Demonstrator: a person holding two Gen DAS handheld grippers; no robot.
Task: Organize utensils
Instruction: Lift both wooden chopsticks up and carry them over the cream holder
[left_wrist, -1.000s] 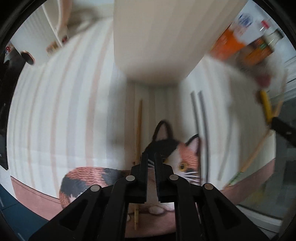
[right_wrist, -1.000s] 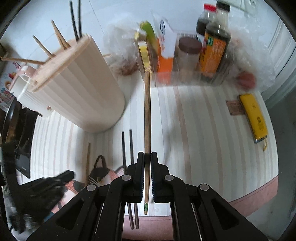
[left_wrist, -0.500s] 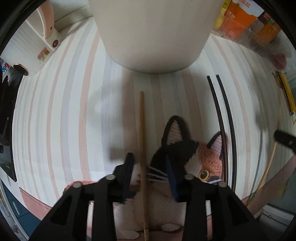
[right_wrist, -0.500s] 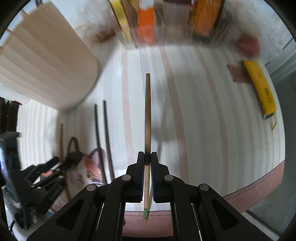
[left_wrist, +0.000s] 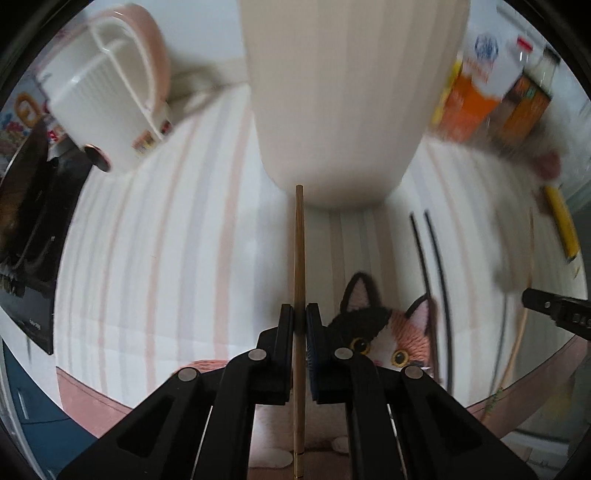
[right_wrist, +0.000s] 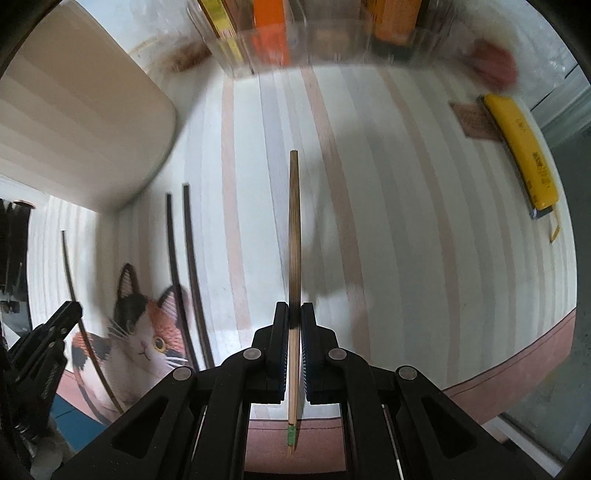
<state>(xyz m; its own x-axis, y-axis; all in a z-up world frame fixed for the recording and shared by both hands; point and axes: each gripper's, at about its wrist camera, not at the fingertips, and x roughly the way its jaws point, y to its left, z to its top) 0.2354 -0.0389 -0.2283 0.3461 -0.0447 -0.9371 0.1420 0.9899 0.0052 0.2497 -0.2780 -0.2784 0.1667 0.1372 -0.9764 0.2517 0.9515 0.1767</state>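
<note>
Left wrist view: a wooden chopstick (left_wrist: 299, 266) was clamped in the left gripper (left_wrist: 299, 325), tip near the cream holder (left_wrist: 343, 103). A bamboo chopstick (right_wrist: 294, 236) was pinched by the right gripper (right_wrist: 294, 321), right of that holder.

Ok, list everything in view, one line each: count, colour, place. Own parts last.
utensil holder: one, cream, back of mat
striped mat: one, white with pink and grey stripes, cat picture at near edge
black chopsticks: two, lying side by side on mat beside the cat
light wooden chopstick: one, held in left tool
dark-tipped wooden chopstick: one, green end, held in right tool
yellow flat object: one, right of mat
bottles and cartons: several, orange and brown, blurred, back right
white container: one, pink rim, back left
left tool: black, shut
right tool: black, shut
</note>
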